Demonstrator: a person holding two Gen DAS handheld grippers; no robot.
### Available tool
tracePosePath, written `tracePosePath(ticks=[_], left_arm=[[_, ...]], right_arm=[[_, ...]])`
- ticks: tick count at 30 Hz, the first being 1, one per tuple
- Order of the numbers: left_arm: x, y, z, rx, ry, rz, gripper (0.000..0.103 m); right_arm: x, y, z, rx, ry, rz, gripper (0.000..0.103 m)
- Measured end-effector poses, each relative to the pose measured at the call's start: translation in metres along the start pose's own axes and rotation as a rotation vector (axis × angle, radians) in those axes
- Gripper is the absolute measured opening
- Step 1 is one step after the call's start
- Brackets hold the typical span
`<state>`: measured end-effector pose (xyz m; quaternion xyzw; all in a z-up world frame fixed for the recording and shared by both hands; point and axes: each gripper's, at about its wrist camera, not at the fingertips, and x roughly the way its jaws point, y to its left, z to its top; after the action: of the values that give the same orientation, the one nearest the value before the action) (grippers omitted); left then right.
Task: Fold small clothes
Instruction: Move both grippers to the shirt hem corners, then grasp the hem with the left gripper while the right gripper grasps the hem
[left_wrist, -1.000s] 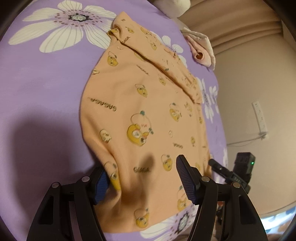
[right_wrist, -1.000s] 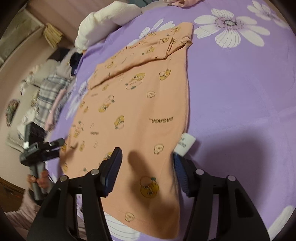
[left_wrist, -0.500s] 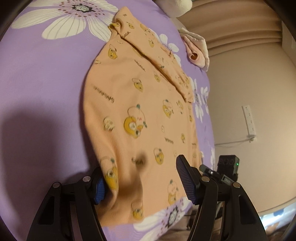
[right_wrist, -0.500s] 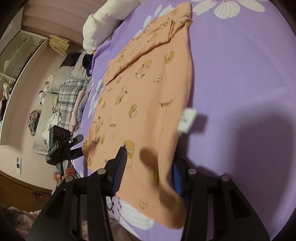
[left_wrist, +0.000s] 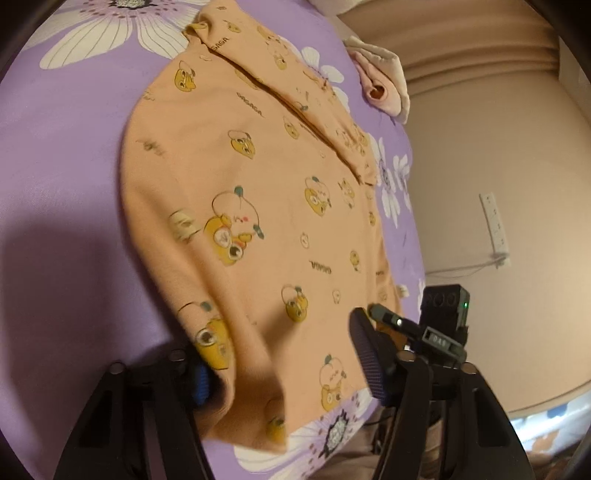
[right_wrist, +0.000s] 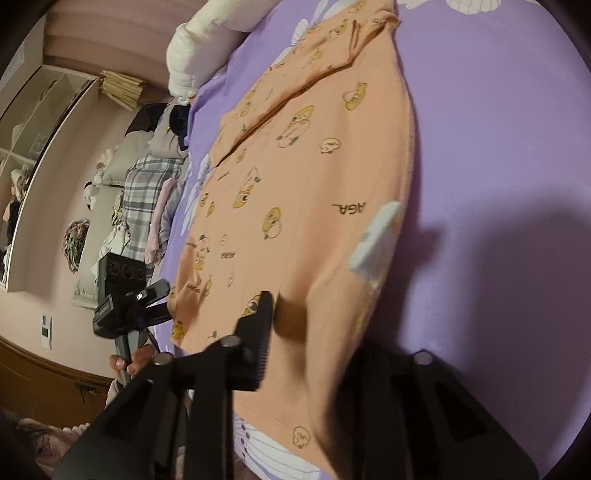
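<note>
Orange shirt (left_wrist: 258, 206) lies flat on the purple flowered bed cover (left_wrist: 62, 155), collar end at 12 o'clock, hem at 6 in both wrist views. Left claw (left_wrist: 284, 373) stands moderately wide, jaws just closing a little; the hem corner bunches between them, pads not visibly pressing. Right claw (right_wrist: 306, 339) has just been closing and now sits narrow, pinching a raised fold of the hem. White care tag (right_wrist: 376, 240) sticks out at the shirt's 3 o'clock edge. Pink garment (left_wrist: 380, 85) lies apart near 1 o'clock.

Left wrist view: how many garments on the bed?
2: the orange shirt spread in the middle, its near hem between the gripper's fingers, and a pink garment bunched at the bed's far edge. Others may be out of frame.
</note>
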<state>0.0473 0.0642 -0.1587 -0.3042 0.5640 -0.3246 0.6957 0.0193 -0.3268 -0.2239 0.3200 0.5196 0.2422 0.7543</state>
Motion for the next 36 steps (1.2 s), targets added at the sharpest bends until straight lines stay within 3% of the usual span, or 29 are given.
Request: tracePosePath(ticks=[8,12,22,24,29,36], left_arm=[[-0.003,0.020,-0.005,-0.096,-0.004,0.006,0.022],[-0.008,0.007,0.001,-0.081,-0.054,-0.007,0.007],[-0.049,-0.048,0.011,0.083,-0.201,-0.122,0.003],[-0.049,-0.056,0.012,0.111,-0.216,-0.096,0.002],[-0.049,-0.060,0.016,0.103,-0.246,-0.130,0.001],[-0.064,-0.082,0.010,0.197,-0.300,-0.124,0.001]], right_arm=[[-0.004,-0.002,-0.006,-0.024,0.008,-0.008,0.010],[-0.002,0.005,-0.001,-0.043,-0.015,-0.020,0.007],[-0.052,0.039,0.016,-0.093,-0.203,0.145,0.004],[-0.057,0.047,0.018,-0.125,-0.217,0.146,0.004],[-0.060,0.055,0.020,-0.151,-0.233,0.153,0.004],[-0.076,0.067,0.017,-0.204,-0.302,0.183,0.003]])
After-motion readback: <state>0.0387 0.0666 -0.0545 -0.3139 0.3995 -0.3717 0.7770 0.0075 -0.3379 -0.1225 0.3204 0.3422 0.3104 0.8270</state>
